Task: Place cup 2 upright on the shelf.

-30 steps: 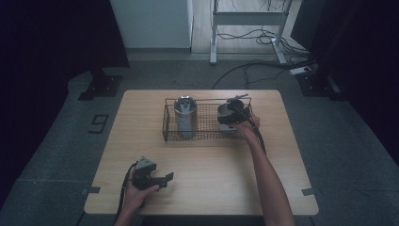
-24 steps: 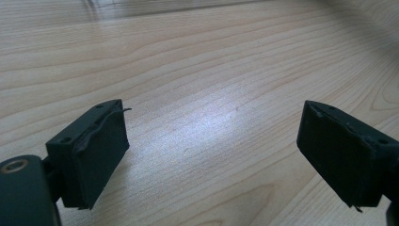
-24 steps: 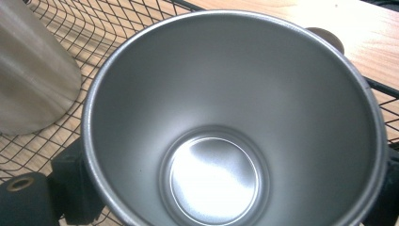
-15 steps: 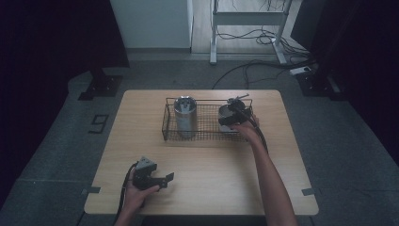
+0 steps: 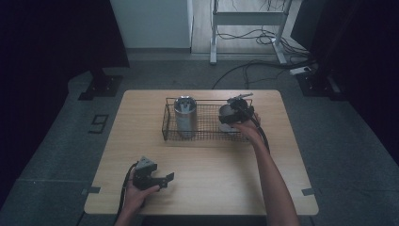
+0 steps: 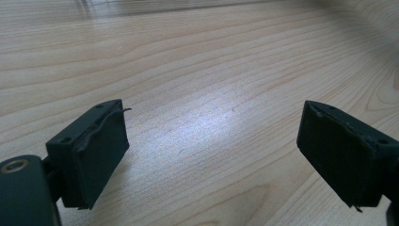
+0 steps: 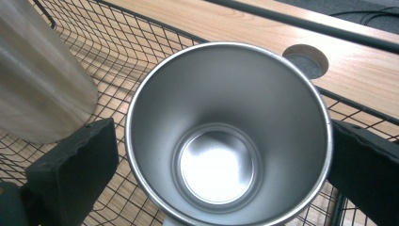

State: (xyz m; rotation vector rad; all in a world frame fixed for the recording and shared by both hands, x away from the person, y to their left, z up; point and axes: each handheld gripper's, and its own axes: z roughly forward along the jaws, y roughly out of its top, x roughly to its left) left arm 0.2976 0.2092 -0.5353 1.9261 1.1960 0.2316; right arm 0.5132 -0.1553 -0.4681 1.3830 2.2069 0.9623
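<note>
A steel cup (image 7: pixel 221 141) stands upright in the right end of a black wire basket (image 5: pixel 165 128), its open mouth facing up. My right gripper (image 5: pixel 230 115) reaches down around it. Its jaws have just been opening, and the cup stands between them with a narrow gap at the left pad (image 7: pixel 80 160). A taller steel tumbler (image 5: pixel 184 115) stands at the basket's left end, also seen beside the cup (image 7: pixel 37 84). My left gripper (image 5: pixel 165 179) rests low over the table's near left part, open, with bare wood between its pads (image 6: pixel 94 155).
The basket sits across the far middle of the wooden table (image 5: pixel 211 188). A round cable hole (image 7: pixel 306 61) lies in the tabletop just beyond the basket's rim. A dark floor with cables and stands surrounds the table.
</note>
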